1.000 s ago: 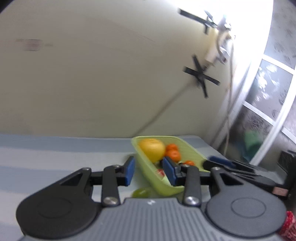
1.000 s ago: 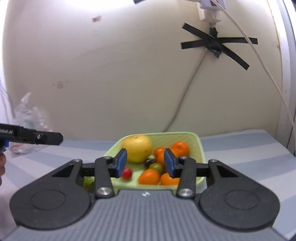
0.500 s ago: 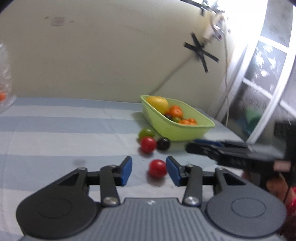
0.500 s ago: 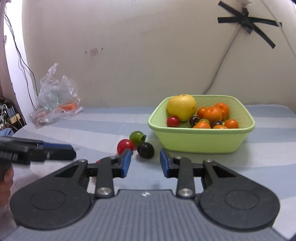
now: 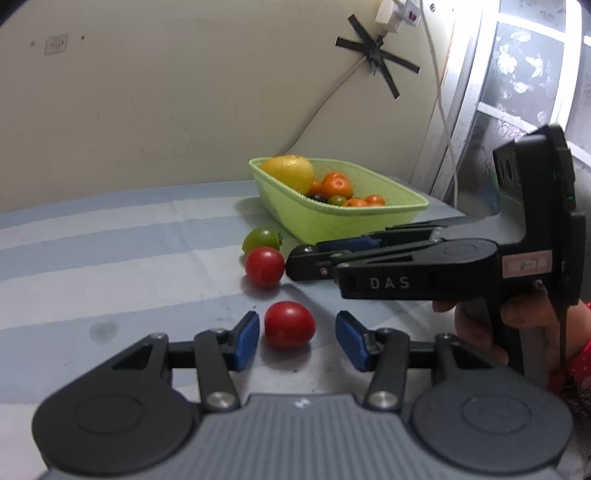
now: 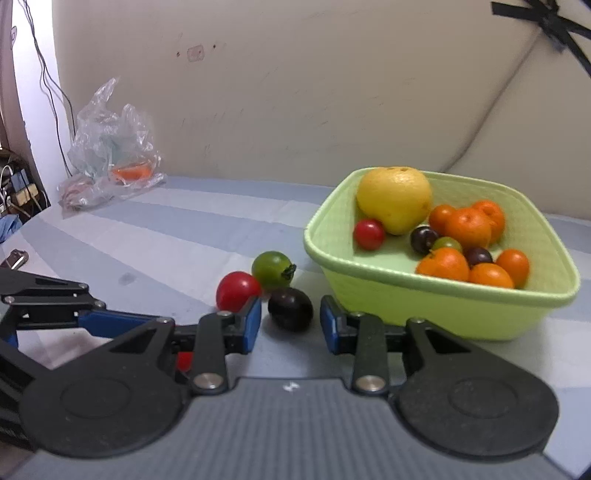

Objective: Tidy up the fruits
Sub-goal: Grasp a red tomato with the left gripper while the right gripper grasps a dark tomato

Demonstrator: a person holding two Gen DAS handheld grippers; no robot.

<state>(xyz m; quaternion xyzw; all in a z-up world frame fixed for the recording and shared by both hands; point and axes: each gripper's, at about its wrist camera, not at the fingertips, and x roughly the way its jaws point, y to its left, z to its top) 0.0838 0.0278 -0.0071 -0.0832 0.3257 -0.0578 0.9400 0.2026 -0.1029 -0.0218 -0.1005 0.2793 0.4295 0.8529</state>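
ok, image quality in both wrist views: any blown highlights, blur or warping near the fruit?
Left wrist view: the window at right glares without clipping, the wall outlet above is washed out; the red tomato between the jaws is sharp, with a soft shadow. Right wrist view: blown-out strip at the left edge; the black tomato is slightly soft, and the green basket rim bows from fisheye.

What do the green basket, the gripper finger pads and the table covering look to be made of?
Green basket: probably moulded plastic, semi-matte, with a fine ribbed rim and one-piece walls.
Finger pads: blue, likely rubber or soft plastic, matte, set on black rigid links; the exact material is unclear.
Table covering: looks like woven cloth, blue and pale stripes, with faint creases and no gloss.
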